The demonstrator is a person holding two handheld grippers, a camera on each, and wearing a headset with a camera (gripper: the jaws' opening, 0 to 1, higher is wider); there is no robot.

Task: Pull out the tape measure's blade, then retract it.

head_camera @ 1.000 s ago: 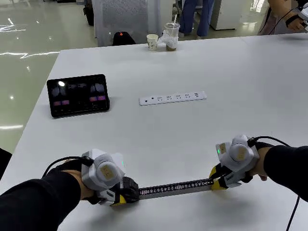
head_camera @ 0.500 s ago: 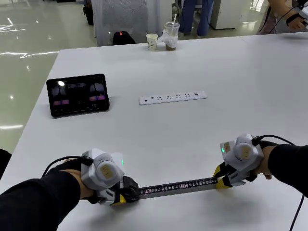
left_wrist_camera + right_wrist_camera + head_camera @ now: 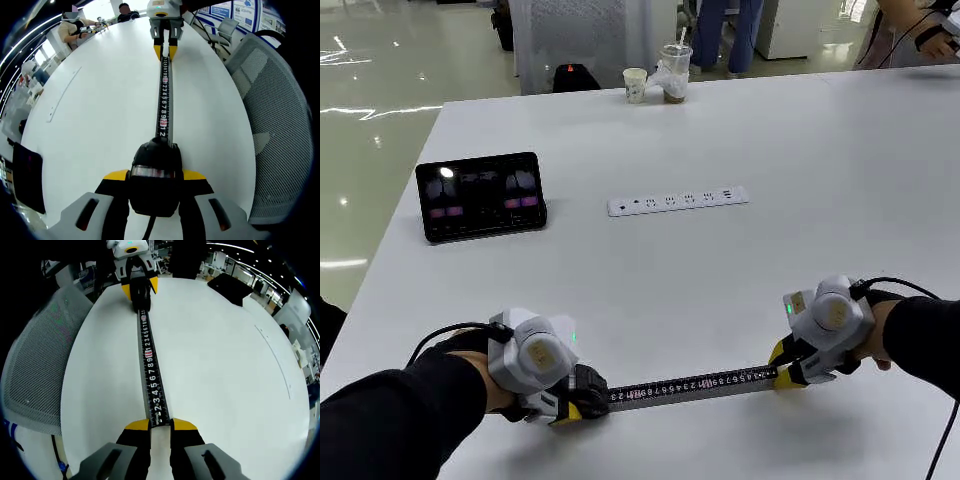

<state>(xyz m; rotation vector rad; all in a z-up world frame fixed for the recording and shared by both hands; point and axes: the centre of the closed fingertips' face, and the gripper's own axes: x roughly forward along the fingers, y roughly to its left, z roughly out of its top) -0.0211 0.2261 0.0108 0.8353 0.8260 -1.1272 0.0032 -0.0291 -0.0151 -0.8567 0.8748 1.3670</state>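
Observation:
The black tape measure case [image 3: 586, 390] sits near the table's front edge, clamped in my left gripper [image 3: 570, 405], whose yellow-tipped jaws press its sides [image 3: 154, 172]. Its numbered blade [image 3: 692, 385] runs flat along the white table [image 3: 650, 280] to my right gripper [image 3: 782, 365], which is shut on the blade's tip [image 3: 159, 424]. In the left gripper view the blade [image 3: 164, 95] stretches away to the right gripper [image 3: 165, 49]. From the right gripper view the blade [image 3: 149, 370] leads back to the left gripper [image 3: 137, 290] and the case.
A white power strip [image 3: 677, 202] lies mid-table and a dark tablet [image 3: 480, 196] stands at the left. Cups [image 3: 660, 80] sit at the far edge. A mesh chair [image 3: 275, 125] is beside the table. People sit at the far end [image 3: 75, 25].
My right gripper has moved to the right with the blade's tip, and more of the blade is out of the case. The left gripper and case have stayed put.

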